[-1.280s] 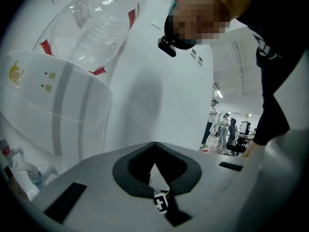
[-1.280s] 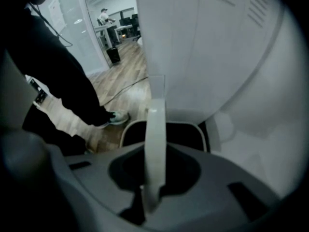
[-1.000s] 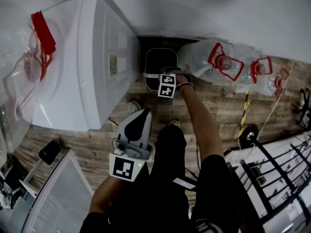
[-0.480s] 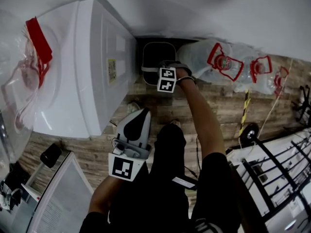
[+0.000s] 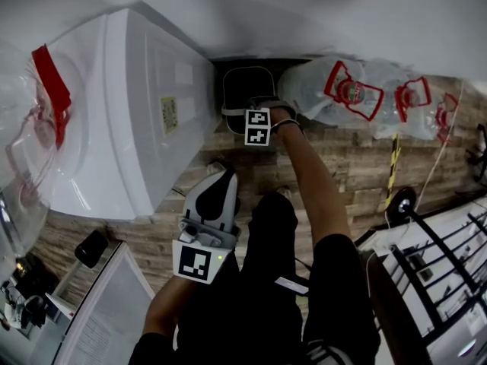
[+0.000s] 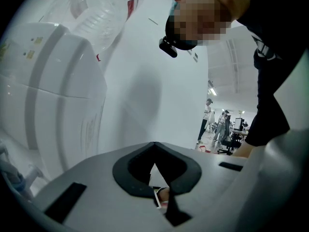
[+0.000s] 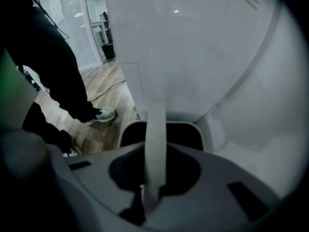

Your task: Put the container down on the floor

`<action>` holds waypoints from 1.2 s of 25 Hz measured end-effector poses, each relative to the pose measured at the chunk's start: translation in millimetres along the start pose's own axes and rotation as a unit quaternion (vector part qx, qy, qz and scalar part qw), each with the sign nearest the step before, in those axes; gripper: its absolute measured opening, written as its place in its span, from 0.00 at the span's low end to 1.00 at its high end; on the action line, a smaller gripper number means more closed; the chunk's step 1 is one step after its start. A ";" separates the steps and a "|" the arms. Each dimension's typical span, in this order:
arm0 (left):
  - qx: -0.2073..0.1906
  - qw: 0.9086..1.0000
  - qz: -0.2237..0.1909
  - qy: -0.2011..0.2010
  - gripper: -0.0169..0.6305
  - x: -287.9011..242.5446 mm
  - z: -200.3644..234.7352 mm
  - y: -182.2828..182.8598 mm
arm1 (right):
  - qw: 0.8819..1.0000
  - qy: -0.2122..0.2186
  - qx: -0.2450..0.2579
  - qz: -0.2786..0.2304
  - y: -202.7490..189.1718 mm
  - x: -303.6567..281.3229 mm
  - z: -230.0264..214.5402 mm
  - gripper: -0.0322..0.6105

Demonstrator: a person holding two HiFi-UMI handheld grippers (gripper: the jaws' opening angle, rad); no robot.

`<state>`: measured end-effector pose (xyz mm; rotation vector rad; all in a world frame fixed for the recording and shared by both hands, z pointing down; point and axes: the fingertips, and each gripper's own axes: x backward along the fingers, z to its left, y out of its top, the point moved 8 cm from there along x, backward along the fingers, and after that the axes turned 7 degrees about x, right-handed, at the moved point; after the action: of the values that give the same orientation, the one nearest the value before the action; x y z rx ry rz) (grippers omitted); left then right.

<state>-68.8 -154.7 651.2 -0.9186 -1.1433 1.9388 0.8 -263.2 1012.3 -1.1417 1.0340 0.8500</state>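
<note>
Right claw pinching container handle, left claw pressed together, wood-plank floor, white appliance beside.

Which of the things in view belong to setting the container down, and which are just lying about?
For the job: container; its grey handle; right gripper, shut on that handle; wooden floor.

Lying about: white appliance; water bottles; left gripper, shut and empty.

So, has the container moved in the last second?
Yes, slightly: the container, hanging from the right gripper, has crept toward the wall, deeper into the gap between the white appliance and the water bottle.
</note>
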 end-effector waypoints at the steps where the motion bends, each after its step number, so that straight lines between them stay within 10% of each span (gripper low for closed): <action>1: -0.001 1.000 0.001 -0.001 0.06 -0.1 -0.7 -0.7 | 1.000 0.003 0.002 -0.001 1.0 -2.6 4.0 0.14; 18: 0.000 1.000 0.008 0.017 0.06 14.9 -8.7 -2.1 | 0.999 0.018 -0.021 0.024 7.5 -9.2 20.0 0.14; 30: 0.008 0.999 0.031 0.032 0.06 37.8 -36.3 9.4 | 0.999 -0.009 -0.040 0.022 10.6 37.6 39.9 0.35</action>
<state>-59.5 -111.8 621.2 -1.0117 -1.0715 1.9506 10.9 -221.2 977.0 -1.1813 1.0215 0.9423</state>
